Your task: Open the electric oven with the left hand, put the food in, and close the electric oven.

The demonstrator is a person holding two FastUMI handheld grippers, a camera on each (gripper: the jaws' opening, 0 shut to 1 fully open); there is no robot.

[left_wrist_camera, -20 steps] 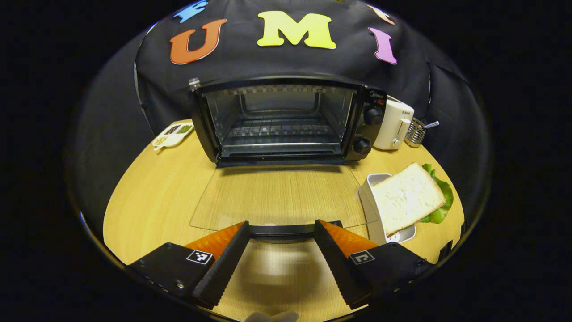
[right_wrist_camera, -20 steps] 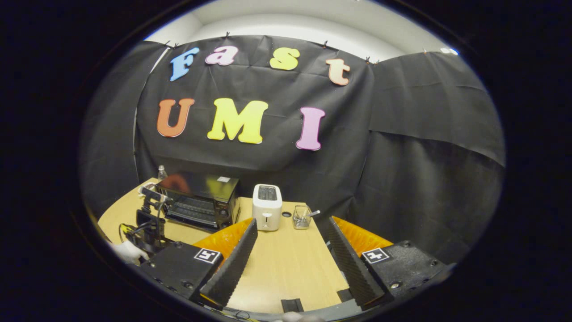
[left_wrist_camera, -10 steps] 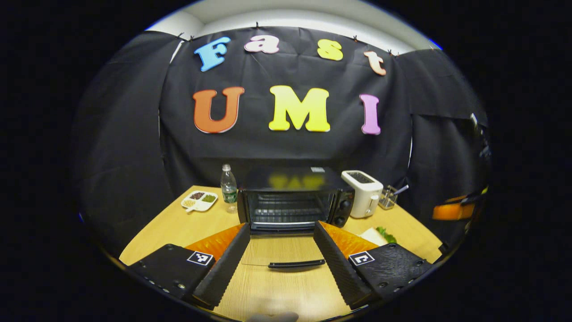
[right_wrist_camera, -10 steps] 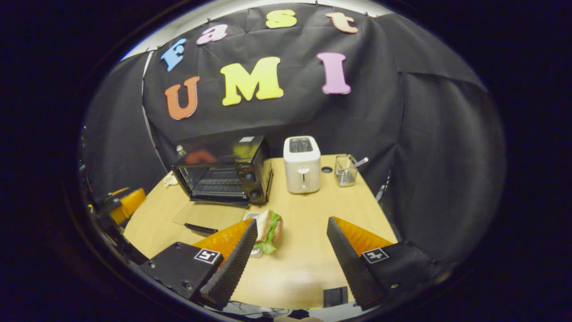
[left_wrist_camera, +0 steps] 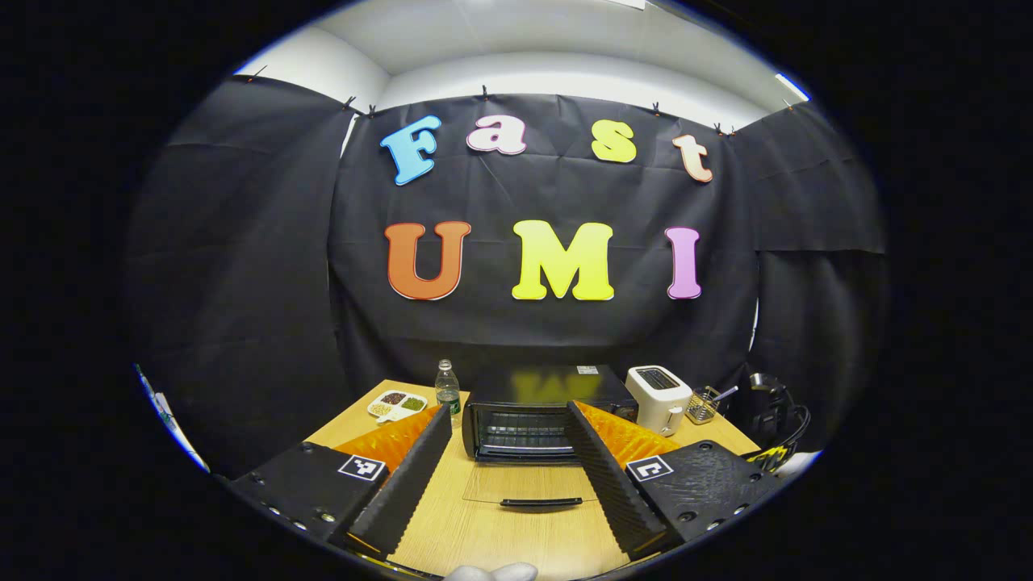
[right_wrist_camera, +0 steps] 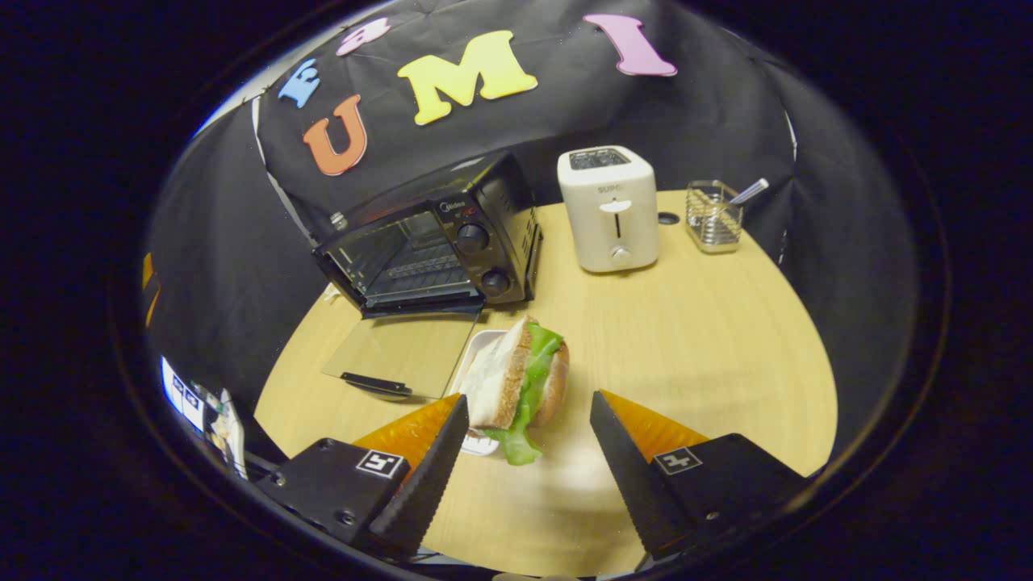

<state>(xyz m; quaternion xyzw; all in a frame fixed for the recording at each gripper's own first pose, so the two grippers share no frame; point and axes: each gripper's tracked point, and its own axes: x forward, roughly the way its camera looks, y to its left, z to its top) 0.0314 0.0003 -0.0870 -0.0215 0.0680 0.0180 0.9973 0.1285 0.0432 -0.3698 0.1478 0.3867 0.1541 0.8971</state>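
Observation:
The black electric oven [left_wrist_camera: 533,411] [right_wrist_camera: 440,246] stands at the back of the round wooden table [right_wrist_camera: 686,339], its glass door [left_wrist_camera: 529,488] [right_wrist_camera: 399,351] folded down flat onto the tabletop. In the left gripper view my left gripper [left_wrist_camera: 507,472] is open and empty, held well back from the door's black handle [left_wrist_camera: 541,503]. A sandwich [right_wrist_camera: 520,375] of white bread and green lettuce rests in a small white tray [right_wrist_camera: 472,363] to the right of the door. In the right gripper view my right gripper [right_wrist_camera: 524,464] hangs open just short of the sandwich, touching nothing.
A white toaster [right_wrist_camera: 609,206] [left_wrist_camera: 660,395] stands right of the oven, with a wire holder [right_wrist_camera: 714,214] beyond it. A water bottle [left_wrist_camera: 445,387] and a divided dish [left_wrist_camera: 397,402] sit to the oven's left. A black device [left_wrist_camera: 767,415] shows at the table's right edge.
My left gripper let go of the door handle and drew back and up from the lowered door. My right gripper swung down toward the table and closed in on the sandwich.

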